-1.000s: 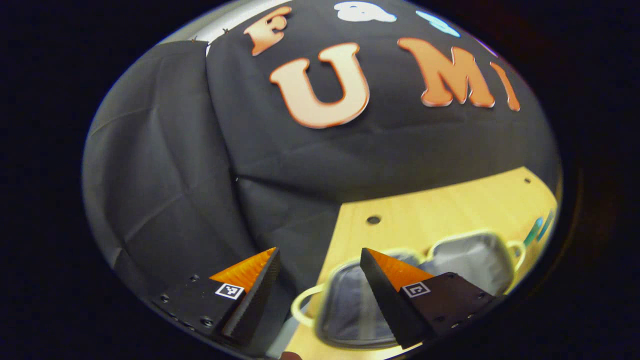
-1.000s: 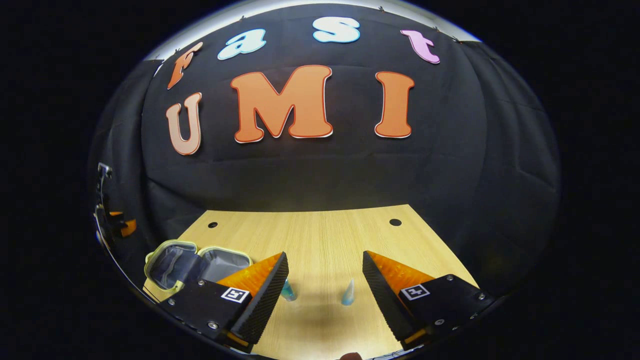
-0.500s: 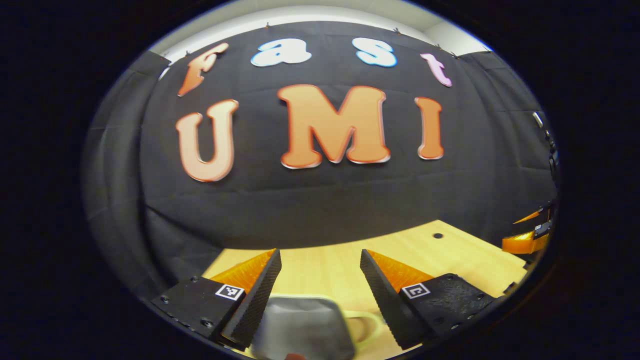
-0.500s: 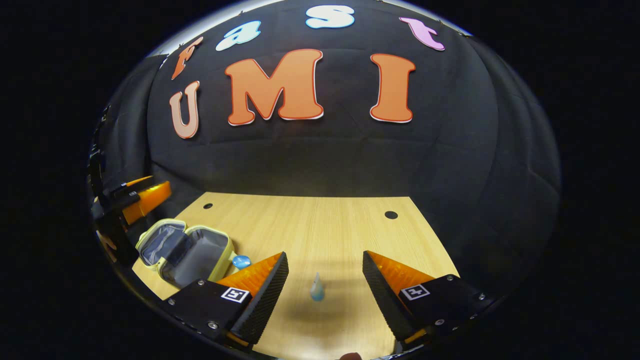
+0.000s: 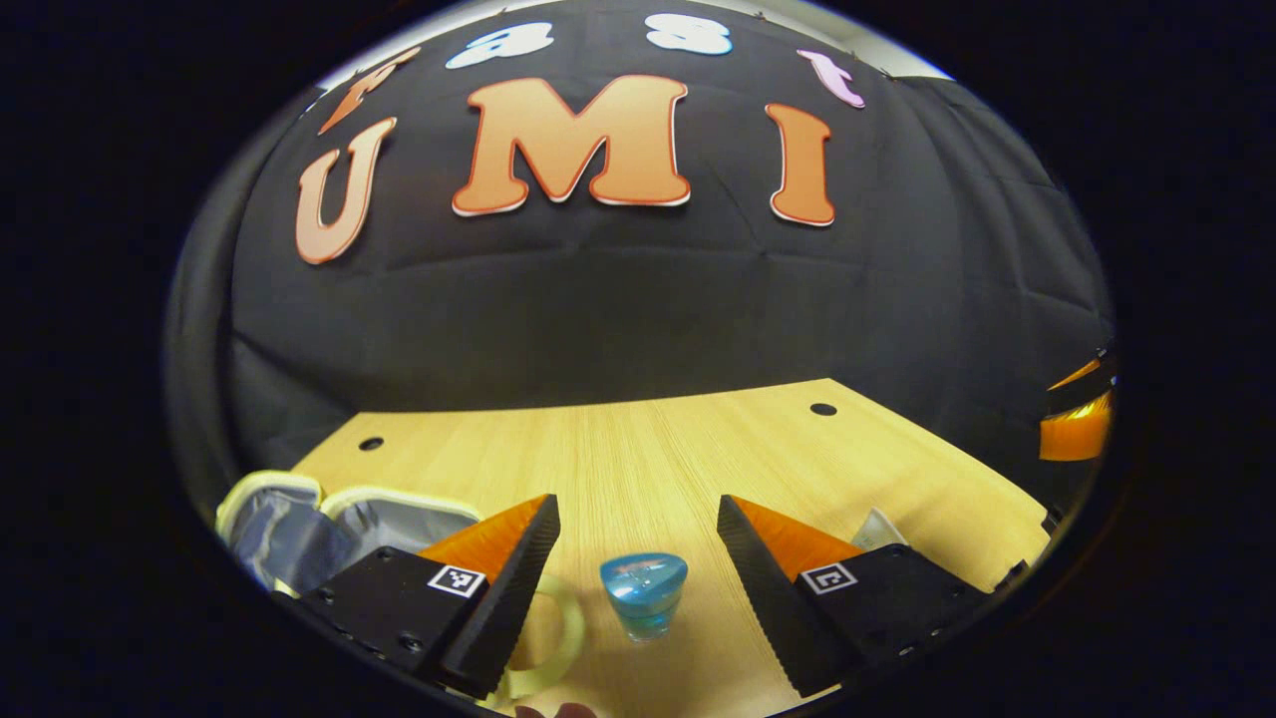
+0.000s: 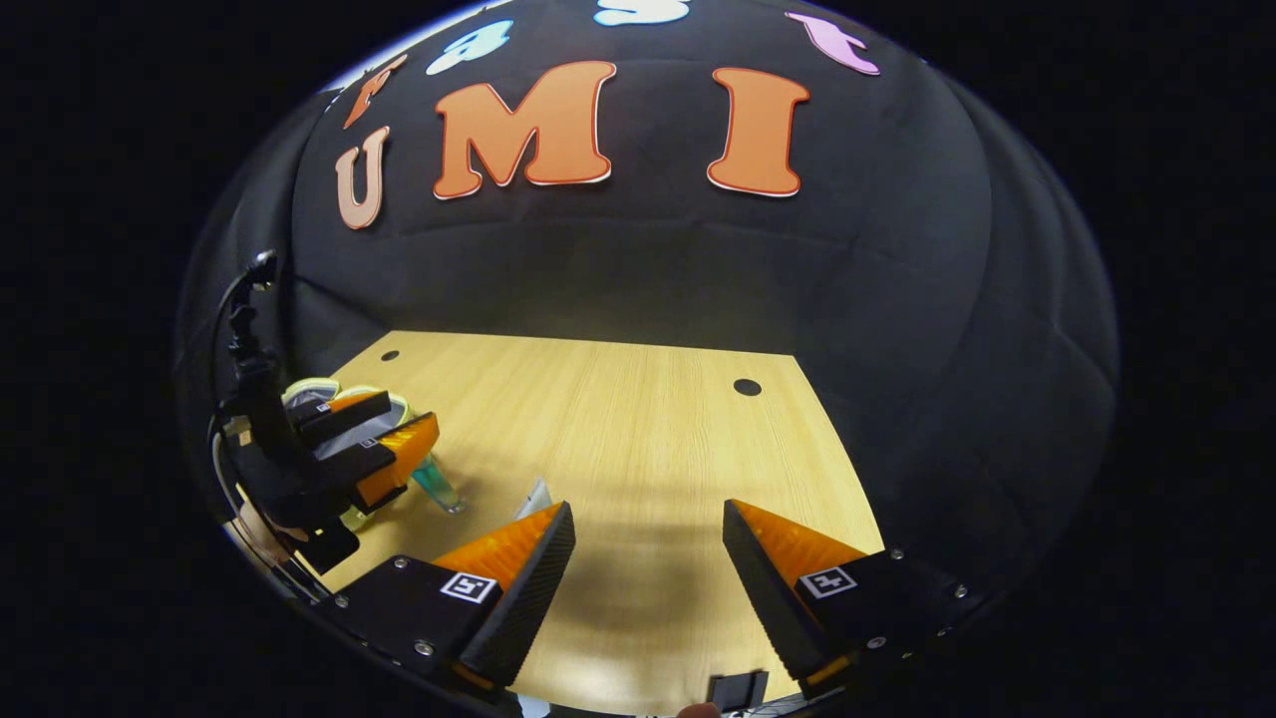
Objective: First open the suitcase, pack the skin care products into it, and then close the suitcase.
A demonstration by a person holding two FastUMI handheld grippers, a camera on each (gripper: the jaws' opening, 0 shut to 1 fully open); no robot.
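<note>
Suitcase (image 5: 299, 519) open, one blue bottle (image 5: 643, 593), two grippers

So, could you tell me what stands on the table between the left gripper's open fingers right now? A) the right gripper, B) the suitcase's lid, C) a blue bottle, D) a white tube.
C: in the left gripper view the blue bottle stands on the table in the gap of the open left gripper, while the open suitcase lies off to its left side.
</note>
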